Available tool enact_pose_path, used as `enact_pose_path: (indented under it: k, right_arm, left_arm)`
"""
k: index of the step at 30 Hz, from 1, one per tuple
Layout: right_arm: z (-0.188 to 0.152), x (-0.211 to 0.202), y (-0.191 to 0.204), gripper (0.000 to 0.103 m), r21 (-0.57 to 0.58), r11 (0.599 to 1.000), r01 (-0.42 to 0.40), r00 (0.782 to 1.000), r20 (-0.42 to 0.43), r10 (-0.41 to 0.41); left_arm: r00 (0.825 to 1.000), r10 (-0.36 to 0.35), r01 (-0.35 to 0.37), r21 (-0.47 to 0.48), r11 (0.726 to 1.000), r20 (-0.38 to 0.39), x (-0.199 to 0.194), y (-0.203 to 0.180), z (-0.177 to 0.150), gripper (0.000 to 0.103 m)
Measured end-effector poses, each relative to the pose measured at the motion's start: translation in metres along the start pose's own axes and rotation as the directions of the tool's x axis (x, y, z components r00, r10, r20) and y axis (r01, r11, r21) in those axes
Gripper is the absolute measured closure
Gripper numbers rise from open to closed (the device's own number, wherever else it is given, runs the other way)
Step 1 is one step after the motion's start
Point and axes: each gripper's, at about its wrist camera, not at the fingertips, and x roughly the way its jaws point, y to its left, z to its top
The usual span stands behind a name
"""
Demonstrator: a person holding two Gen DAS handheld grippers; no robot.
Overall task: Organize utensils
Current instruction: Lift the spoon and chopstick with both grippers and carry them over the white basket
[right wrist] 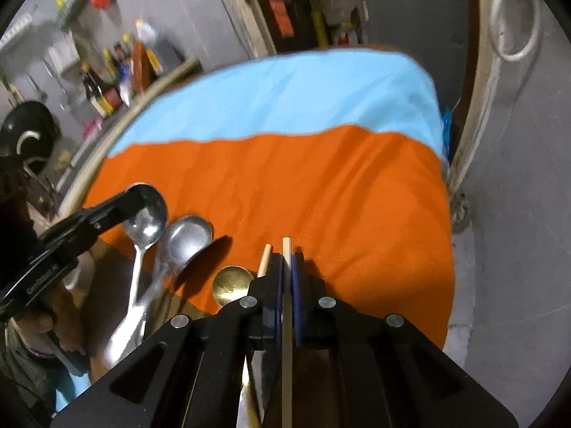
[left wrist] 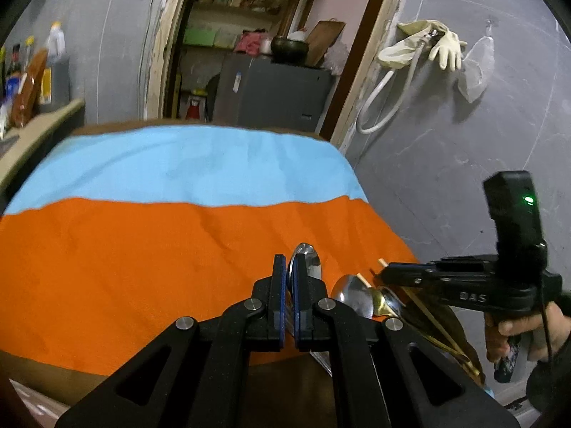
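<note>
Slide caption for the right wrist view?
Right gripper shut on a chopstick beside spoons on the orange cloth.

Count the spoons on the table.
4. A steel spoon in the left gripper; a second steel spoon beside it; a dark spoon next; a gold spoon by the right gripper. Others may be hidden beneath the grippers.
</note>
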Motion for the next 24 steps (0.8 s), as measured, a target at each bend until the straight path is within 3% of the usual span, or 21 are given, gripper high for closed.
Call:
enact_pose_path:
  k: [5, 10, 16, 24]
  right_arm:
    - [-0.018, -0.046, 0.017, 0.100, -0.047, 0.999, -0.010, 0.983, 0.185, 0.018]
    - [-0.027, -0.084, 0.038, 0.100, -0.103, 0.995, 0.005, 0.932, 0.361, 0.033]
    - [-0.026, -0.117, 0.062, 0.100, -0.131, 0.991, 0.002, 0.838, 0.542, 0.070]
    - [-0.014, -0.148, 0.114, 0.100, -0.241, 0.964, -0.116, 0.698, 0.670, 0.252]
  left_arm:
    - [0.996, 0.034, -0.037, 0.036, 0.999, 0.078, -0.017, -0.015, 0.003, 0.102]
    - [0.981, 0.075, -0.092, 0.090, 0.992, 0.179, -0.041, -0.033, 0.003, 0.102]
    - [0.942, 0.084, -0.127, 0.113, 0.985, 0.326, -0.084, -0.048, 0.003, 0.102]
    - [0.882, 0.138, -0.208, 0.109, 0.972, 0.451, -0.147, -0.050, 0.009, 0.102]
